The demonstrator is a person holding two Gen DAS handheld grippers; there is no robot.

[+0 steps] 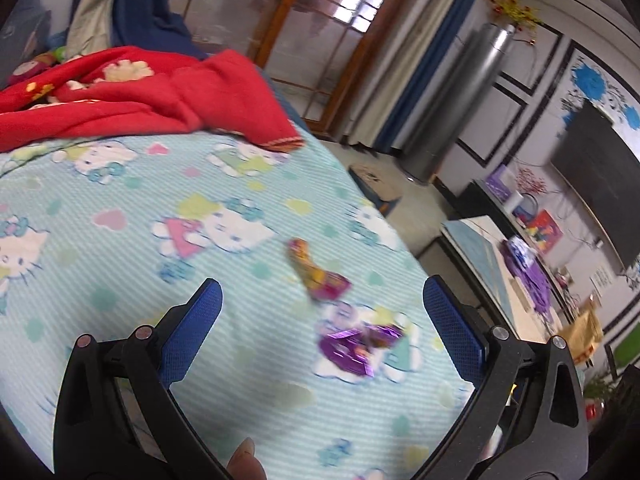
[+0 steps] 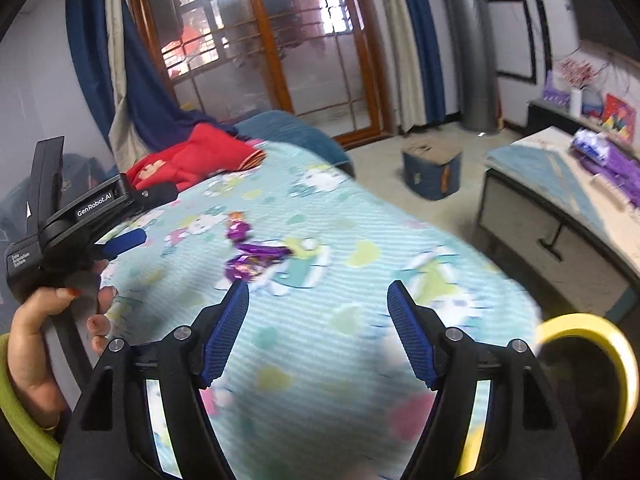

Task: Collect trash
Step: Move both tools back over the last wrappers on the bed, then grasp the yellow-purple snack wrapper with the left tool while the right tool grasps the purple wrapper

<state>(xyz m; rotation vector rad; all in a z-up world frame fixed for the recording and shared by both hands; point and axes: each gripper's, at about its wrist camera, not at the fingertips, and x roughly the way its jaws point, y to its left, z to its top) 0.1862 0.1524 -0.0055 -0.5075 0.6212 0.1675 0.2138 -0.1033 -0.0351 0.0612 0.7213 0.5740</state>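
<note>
Left wrist view is looking down over a bed sheet [image 1: 200, 208], pale blue with cartoon cats, which is filling most of the frame. A red blanket [image 1: 160, 96] is lying bunched across its far end. Beyond the bed, a low cabinet [image 1: 480, 248] is standing by the wall with purple packaging on its top, and a silver cylinder [image 1: 460, 100] is rising in the corner.

Right wrist view is showing the same sheet [image 2: 360, 280], the blanket [image 2: 188, 160] at its far end, a blue box [image 2: 432, 172] sitting on the floor, and a yellow-rimmed bin [image 2: 588, 360] just beside the bed's near edge at lower right.

On the sheet, a purple wrapper [image 1: 356, 344] is lying flat, and a pink-and-yellow wrapper [image 1: 316, 272] is lying near it, a little farther off. From the right wrist both are appearing [image 2: 256, 260] and [image 2: 238, 222], blurred.

The left gripper [image 1: 322, 304] is hovering over the sheet with its jaws spread wide, holding nothing; the purple wrapper is lying between its fingers in view. The right gripper [image 2: 318, 300] is likewise gaping and empty, with the wrappers just ahead of its left finger.
</note>
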